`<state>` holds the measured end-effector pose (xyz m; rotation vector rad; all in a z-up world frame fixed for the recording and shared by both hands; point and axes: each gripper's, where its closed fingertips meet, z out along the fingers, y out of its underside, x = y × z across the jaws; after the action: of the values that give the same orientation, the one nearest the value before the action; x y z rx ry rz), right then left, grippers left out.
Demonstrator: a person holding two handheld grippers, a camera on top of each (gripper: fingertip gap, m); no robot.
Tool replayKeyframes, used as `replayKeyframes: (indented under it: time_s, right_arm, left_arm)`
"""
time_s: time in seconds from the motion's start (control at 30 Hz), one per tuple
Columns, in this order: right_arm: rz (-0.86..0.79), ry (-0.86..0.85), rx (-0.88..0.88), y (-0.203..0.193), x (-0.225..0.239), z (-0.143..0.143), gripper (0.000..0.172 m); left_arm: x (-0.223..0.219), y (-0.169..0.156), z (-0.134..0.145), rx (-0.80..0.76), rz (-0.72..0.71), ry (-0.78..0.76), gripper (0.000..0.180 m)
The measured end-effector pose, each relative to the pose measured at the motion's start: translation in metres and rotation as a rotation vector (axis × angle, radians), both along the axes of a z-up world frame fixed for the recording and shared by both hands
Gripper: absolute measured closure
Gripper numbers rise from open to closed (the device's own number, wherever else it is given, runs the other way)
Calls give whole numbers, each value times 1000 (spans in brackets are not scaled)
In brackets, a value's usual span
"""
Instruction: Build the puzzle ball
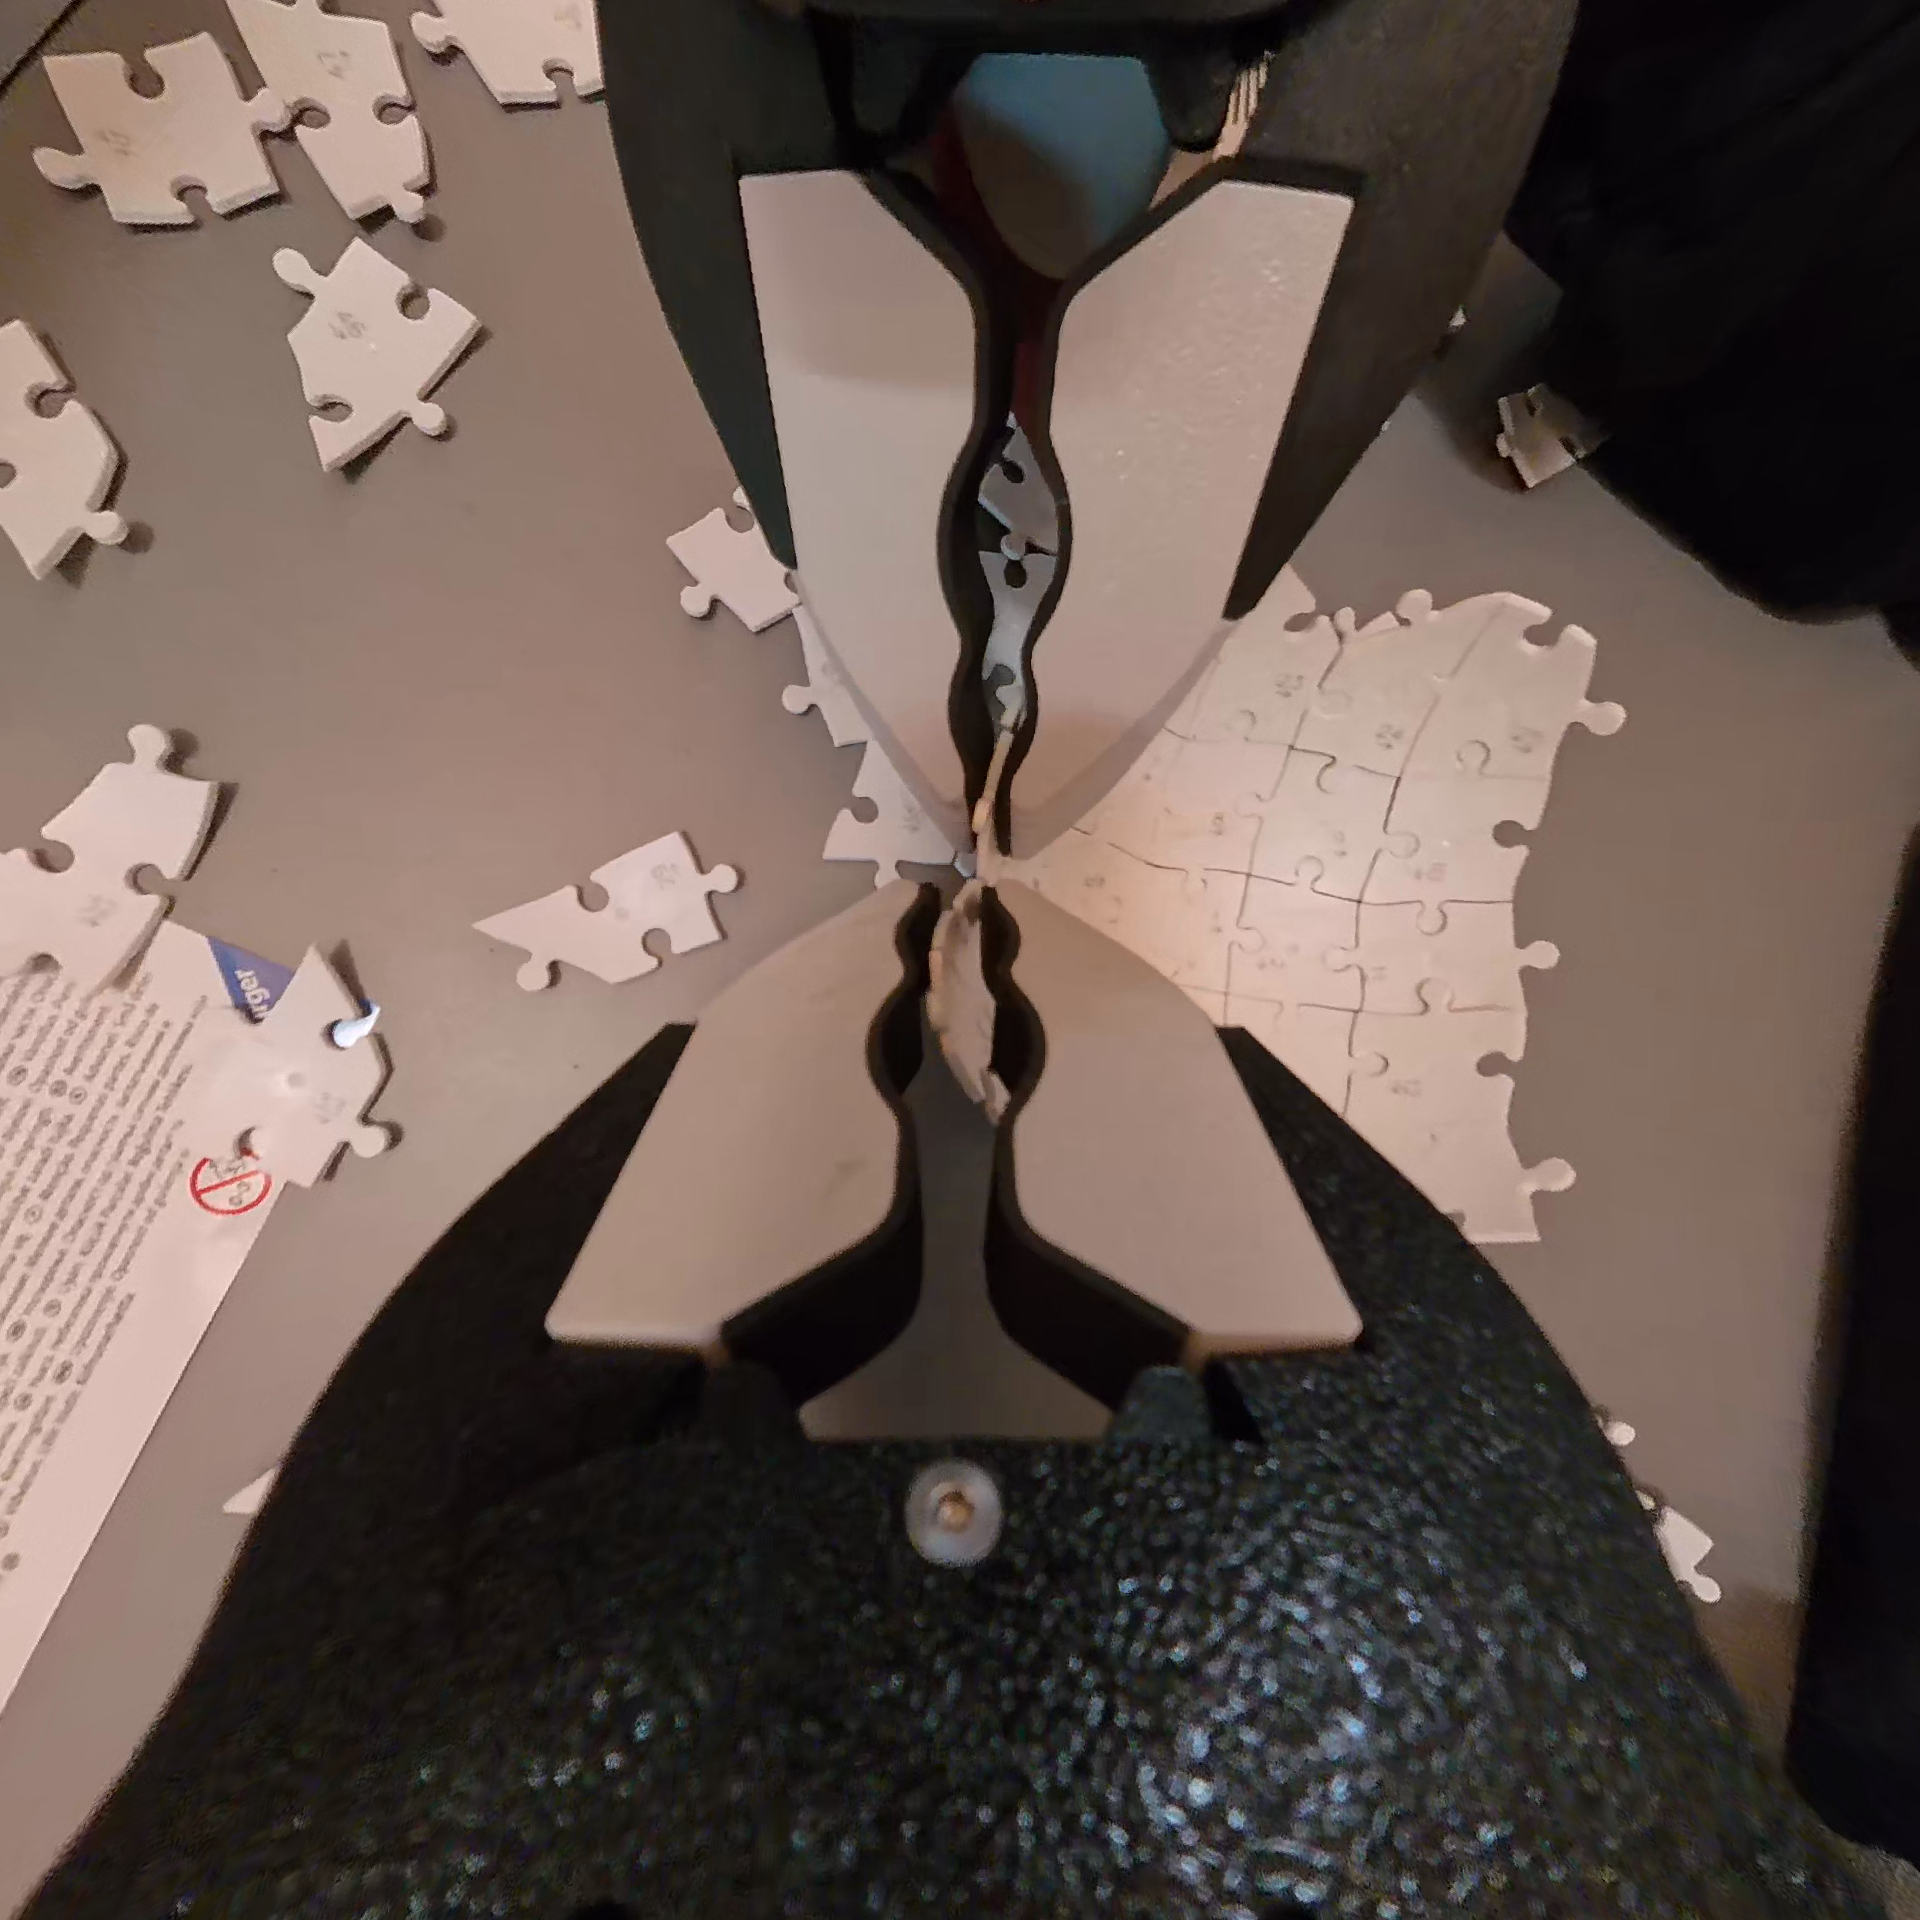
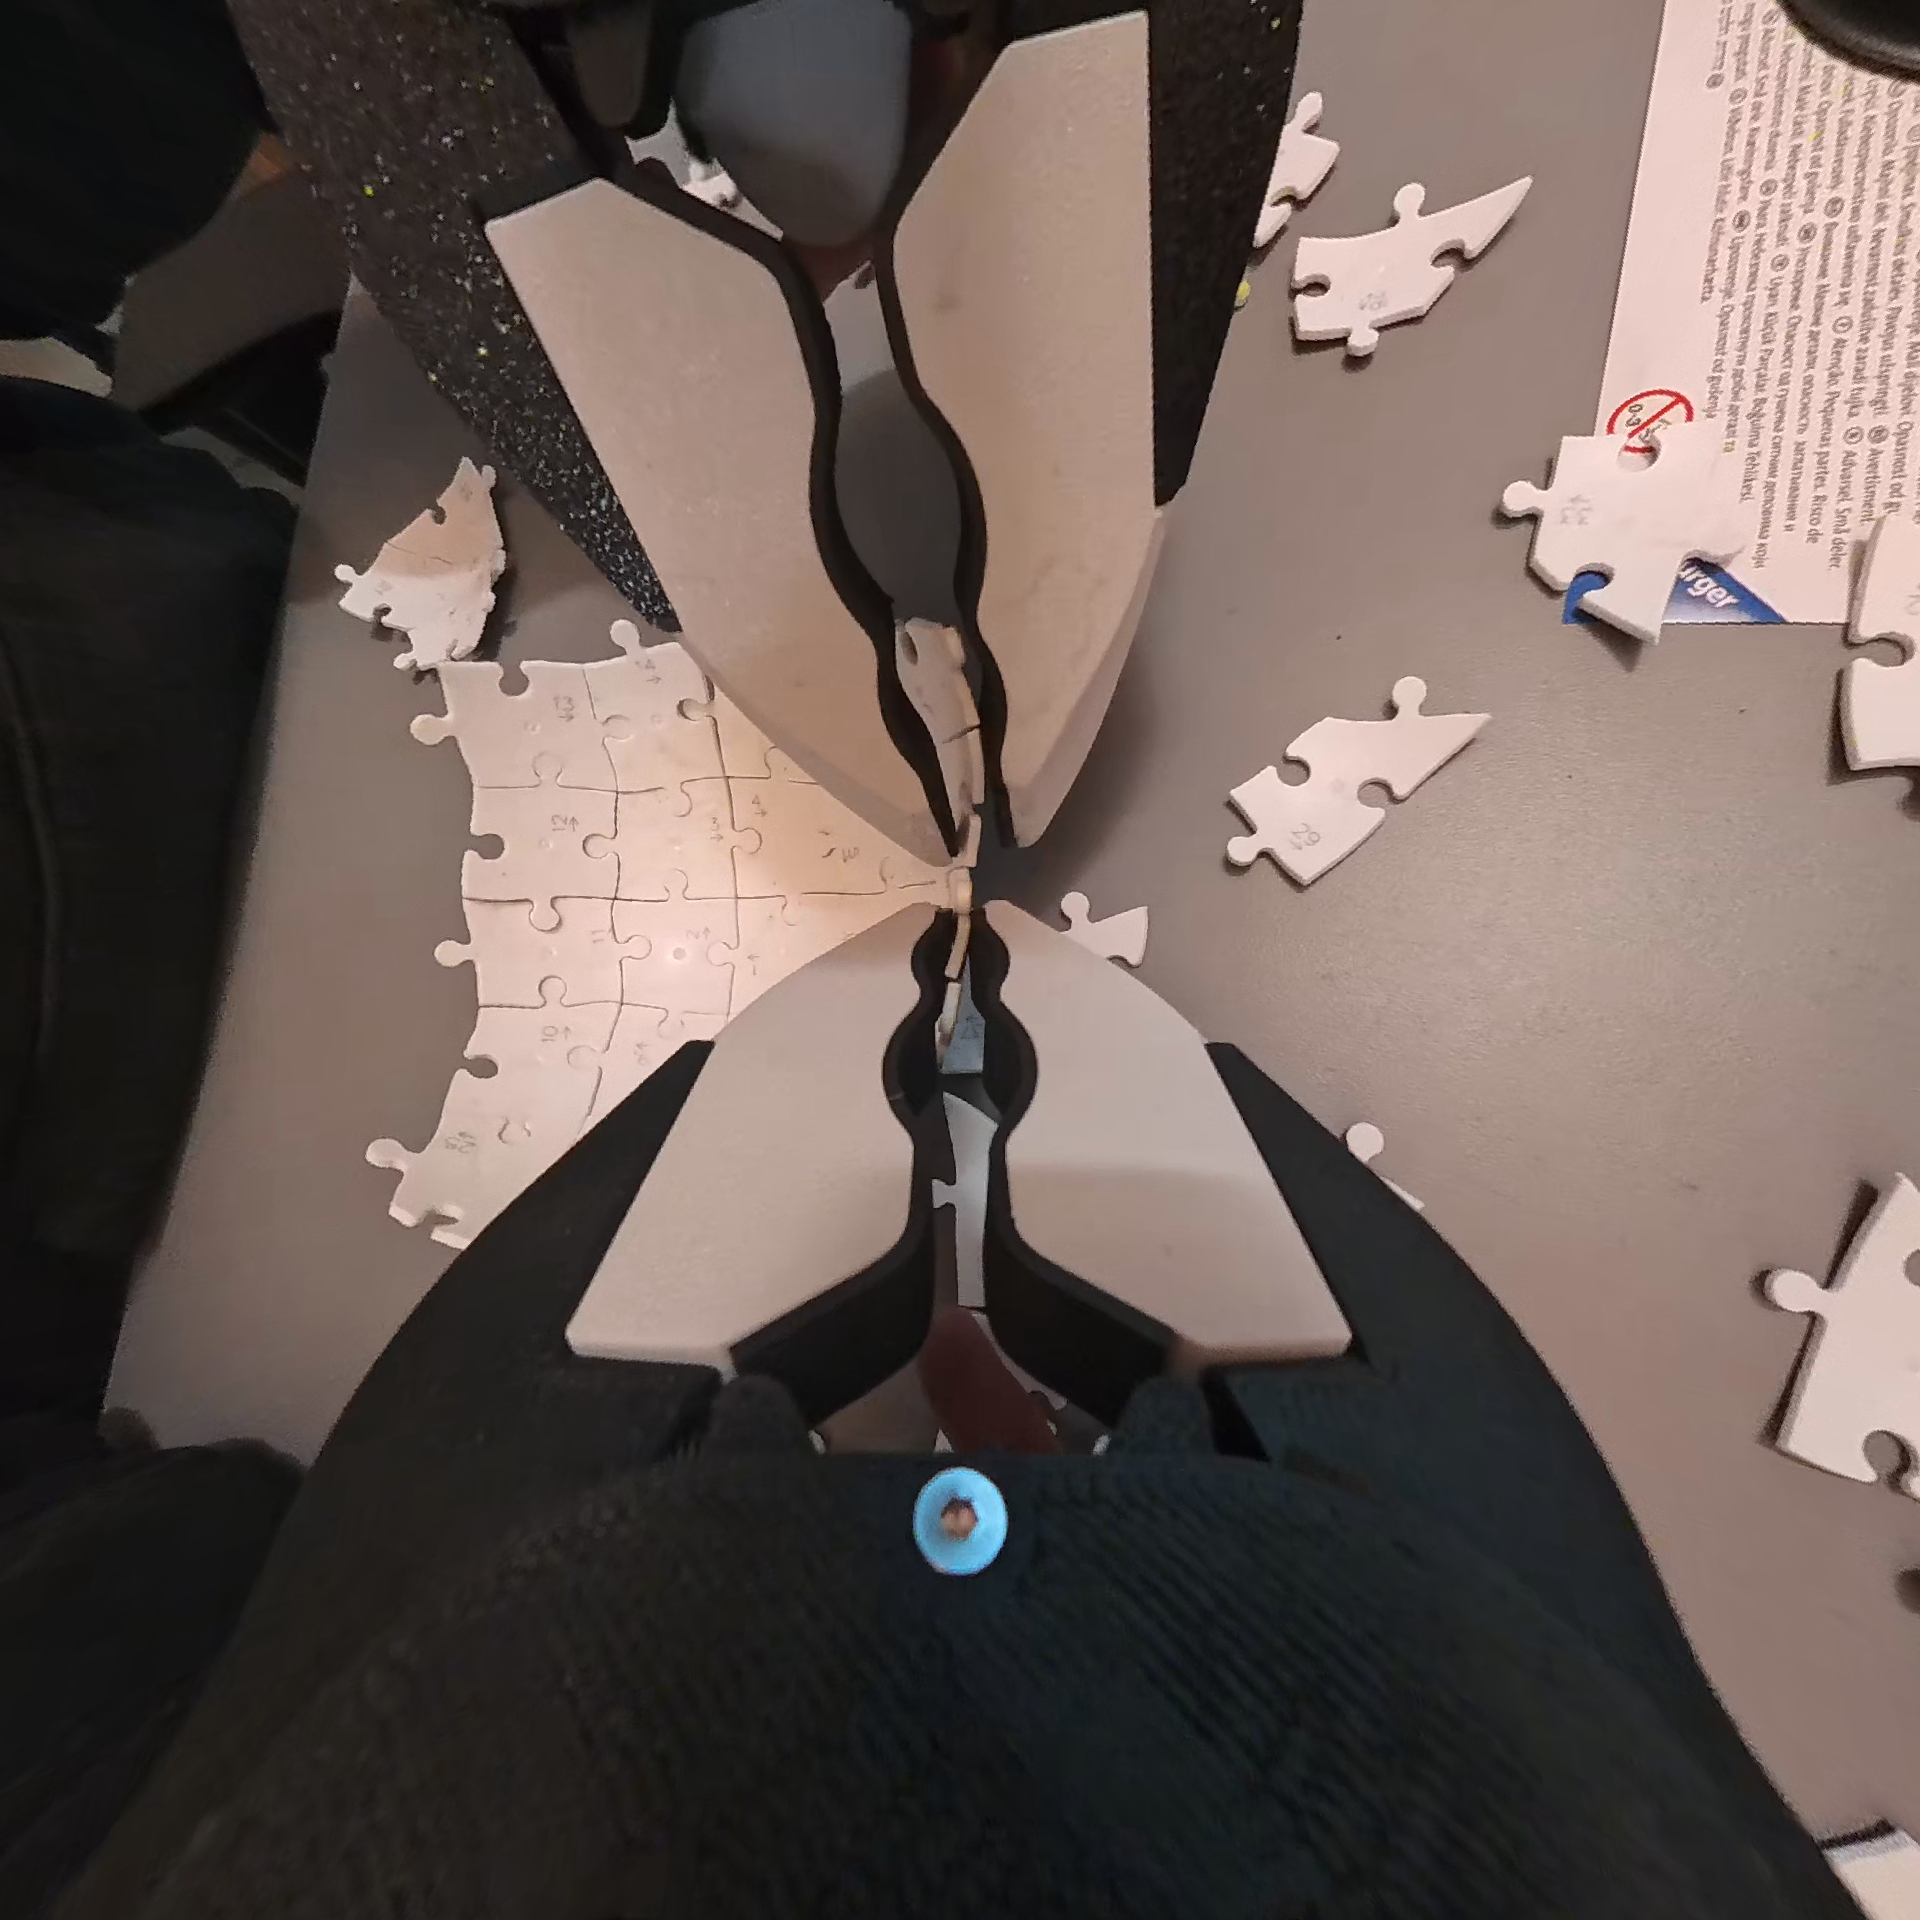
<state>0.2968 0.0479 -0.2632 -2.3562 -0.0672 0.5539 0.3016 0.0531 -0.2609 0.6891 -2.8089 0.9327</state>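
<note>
My left gripper (image 1: 961, 906) is shut on a white puzzle piece (image 1: 964, 1003) held edge-on between its pads. My right gripper (image 2: 961, 927) is shut on another white puzzle piece (image 2: 956, 971), also edge-on. The two grippers face each other tip to tip just above the grey table (image 1: 468, 675), and the held pieces meet at their ends. The right gripper (image 1: 989, 831) comes in from the top of the left wrist view. The left gripper (image 2: 971, 831) comes in from the top of the right wrist view with its piece (image 2: 940, 696). A joined patch of puzzle (image 1: 1403, 883) lies flat beside the tips and also shows in the right wrist view (image 2: 582, 883).
Several loose white puzzle pieces lie on the table, such as one near the tips (image 1: 623, 920) and one to the right (image 2: 1340, 779). A printed paper sheet (image 1: 94, 1195) lies at the side, also in the right wrist view (image 2: 1787, 260). Dark shapes (image 1: 1766, 312) border the table. Both grippers' tips are close together, under 4 cm apart.
</note>
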Motion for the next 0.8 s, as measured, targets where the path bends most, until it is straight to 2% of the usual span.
replayKeyframes:
  time_s: [0.03,0.33,0.57,0.8]
  right_arm:
    - [-1,1,-1,0,0,0,169]
    - [-3,2,-7,-1,0,0,169]
    - [3,0,-7,-1,-1,1,169]
    - [29,-13,0,-1,-4,2,169]
  left_arm:
    - [0,0,0,1,-1,1,174]
    - [-3,-2,1,-7,-15,2,173]
    - [-10,-3,0,17,-33,74,169]
    - [-15,2,-6,87,-53,133,173]
